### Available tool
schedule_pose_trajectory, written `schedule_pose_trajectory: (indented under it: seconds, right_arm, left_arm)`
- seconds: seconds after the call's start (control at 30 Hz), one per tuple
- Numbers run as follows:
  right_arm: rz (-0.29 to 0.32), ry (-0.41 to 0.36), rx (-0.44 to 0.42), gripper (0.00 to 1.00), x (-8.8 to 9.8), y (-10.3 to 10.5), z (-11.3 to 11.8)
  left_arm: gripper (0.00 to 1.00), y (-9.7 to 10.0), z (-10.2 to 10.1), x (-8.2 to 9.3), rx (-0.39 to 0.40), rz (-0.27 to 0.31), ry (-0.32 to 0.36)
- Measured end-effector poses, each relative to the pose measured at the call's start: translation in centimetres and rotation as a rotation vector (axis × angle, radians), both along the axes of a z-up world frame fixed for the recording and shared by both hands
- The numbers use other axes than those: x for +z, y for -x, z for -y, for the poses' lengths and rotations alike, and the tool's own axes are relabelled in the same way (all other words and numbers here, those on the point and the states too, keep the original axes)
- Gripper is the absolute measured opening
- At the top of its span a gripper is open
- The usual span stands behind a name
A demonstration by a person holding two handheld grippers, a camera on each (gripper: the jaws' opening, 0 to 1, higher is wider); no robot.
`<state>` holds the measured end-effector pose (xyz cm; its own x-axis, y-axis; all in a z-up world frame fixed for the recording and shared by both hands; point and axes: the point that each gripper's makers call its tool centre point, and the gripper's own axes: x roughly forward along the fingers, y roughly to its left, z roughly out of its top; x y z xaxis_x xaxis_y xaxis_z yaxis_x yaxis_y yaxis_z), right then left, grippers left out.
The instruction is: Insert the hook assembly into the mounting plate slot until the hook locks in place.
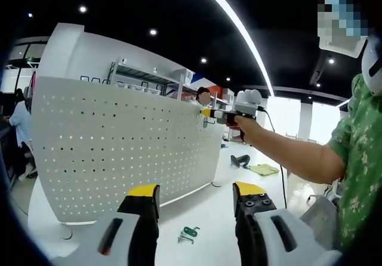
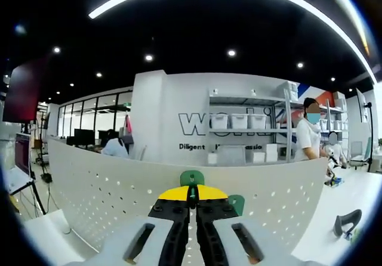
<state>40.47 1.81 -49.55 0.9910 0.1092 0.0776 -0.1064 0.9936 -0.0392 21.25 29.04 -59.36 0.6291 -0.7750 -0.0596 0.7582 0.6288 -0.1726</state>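
Two grippers: right gripper point(image 2: 192, 195) clamps green hook point(image 2: 192, 178), seemingly at the pegboard's point(image 1: 119, 147) top edge; left gripper point(image 1: 196, 195) spread wide, empty, farther back.

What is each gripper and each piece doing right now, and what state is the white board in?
Left gripper: open, holding nothing.
Right gripper: shut on a green hook, raised to the board's top edge.
Second green hook: lying loose on the table.
Perforated board: standing upright on the table.
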Motion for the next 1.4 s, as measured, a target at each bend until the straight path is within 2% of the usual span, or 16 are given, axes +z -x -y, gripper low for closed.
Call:
schedule_pose_trajectory:
  seconds: [0.5,1.4]
  right_arm:
    - [-0.008,-0.003,0.000,0.01,-0.4,-0.3,-0.1]
    - [-0.050,-0.014,0.000,0.01,-2.5,-0.3,-0.3]
  left_arm:
    - [0.49,-0.1,-0.3,0.1,0.005,-0.003,0.011]
    - [0.47,0.0,-0.5,-0.1,0.005,-0.010,0.008]
